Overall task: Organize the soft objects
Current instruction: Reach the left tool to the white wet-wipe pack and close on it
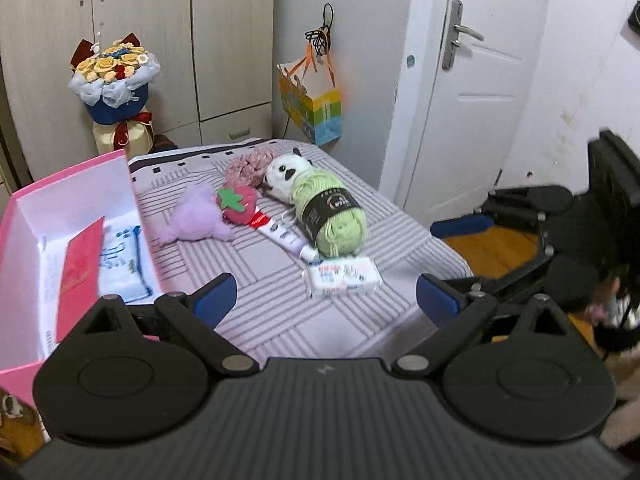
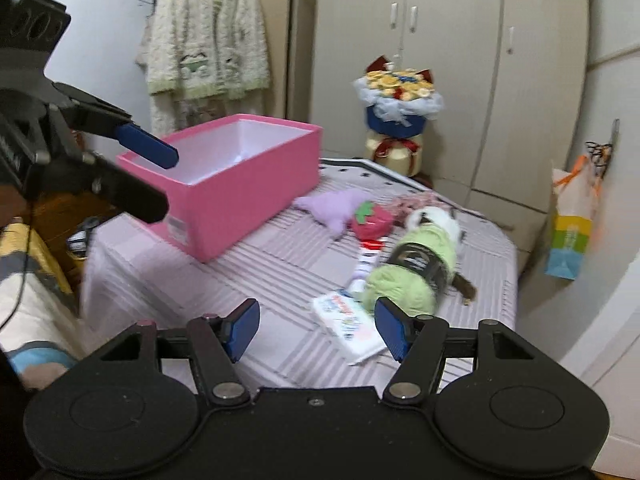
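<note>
On the striped bed (image 1: 280, 320) lie a purple plush (image 1: 196, 220), a felt strawberry (image 1: 238, 204), a panda toy (image 1: 286, 174), a green yarn ball (image 1: 332, 212), a pink knit piece (image 1: 248, 164), a tube (image 1: 280, 236) and a white tissue packet (image 1: 344, 276). The pink box (image 1: 80, 184) at the left holds a red booklet (image 1: 80, 268) and a blue packet (image 1: 120, 264). My left gripper (image 1: 326, 300) hangs open and empty just short of the tissue packet. My right gripper (image 2: 316, 330) is open and empty above the tissue packet (image 2: 348, 328), near the yarn (image 2: 412, 276).
A flower bouquet (image 1: 114, 80) stands behind the bed by the wardrobe. A paper gift bag (image 1: 316, 108) hangs on the wall and a white door (image 1: 472, 92) is to the right. A cardigan (image 2: 204, 36) hangs behind the box. The bed drops off on the right.
</note>
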`<state>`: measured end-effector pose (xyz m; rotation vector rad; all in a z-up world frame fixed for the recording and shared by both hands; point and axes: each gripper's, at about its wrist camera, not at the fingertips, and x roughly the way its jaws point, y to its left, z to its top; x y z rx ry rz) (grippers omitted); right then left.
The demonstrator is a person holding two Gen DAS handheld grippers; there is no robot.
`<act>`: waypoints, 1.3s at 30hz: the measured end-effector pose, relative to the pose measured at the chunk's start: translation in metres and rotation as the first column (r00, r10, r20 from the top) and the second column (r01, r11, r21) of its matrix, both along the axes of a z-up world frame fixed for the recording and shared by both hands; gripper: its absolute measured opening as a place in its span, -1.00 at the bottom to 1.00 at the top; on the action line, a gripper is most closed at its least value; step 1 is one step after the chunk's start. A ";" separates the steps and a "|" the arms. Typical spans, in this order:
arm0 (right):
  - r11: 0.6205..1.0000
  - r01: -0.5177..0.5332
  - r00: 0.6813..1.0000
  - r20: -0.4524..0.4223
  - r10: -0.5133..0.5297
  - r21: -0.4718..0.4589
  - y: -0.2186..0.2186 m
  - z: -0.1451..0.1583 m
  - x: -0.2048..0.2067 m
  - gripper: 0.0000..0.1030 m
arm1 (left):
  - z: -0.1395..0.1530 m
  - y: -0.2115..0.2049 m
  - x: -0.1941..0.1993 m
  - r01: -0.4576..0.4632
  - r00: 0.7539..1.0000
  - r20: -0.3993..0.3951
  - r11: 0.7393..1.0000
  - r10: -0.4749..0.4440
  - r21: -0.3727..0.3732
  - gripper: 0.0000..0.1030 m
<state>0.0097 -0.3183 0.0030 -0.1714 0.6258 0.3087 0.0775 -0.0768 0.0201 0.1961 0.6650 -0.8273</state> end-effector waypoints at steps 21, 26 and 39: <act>0.989 0.142 0.988 0.049 -0.144 0.043 -0.022 -0.096 0.030 0.41 | -0.093 -0.064 0.061 -0.135 0.988 -0.084 0.985 0.127 -0.104 0.66; 0.980 0.192 0.973 0.116 -0.197 0.059 -0.014 -0.103 0.029 0.41 | -0.107 -0.068 0.077 -0.163 0.978 -0.151 0.980 0.145 -0.114 0.43; 0.959 0.249 0.958 0.115 -0.264 0.133 -0.002 -0.118 0.029 0.06 | -0.133 -0.076 0.070 -0.167 0.974 -0.170 0.982 0.150 -0.092 -0.24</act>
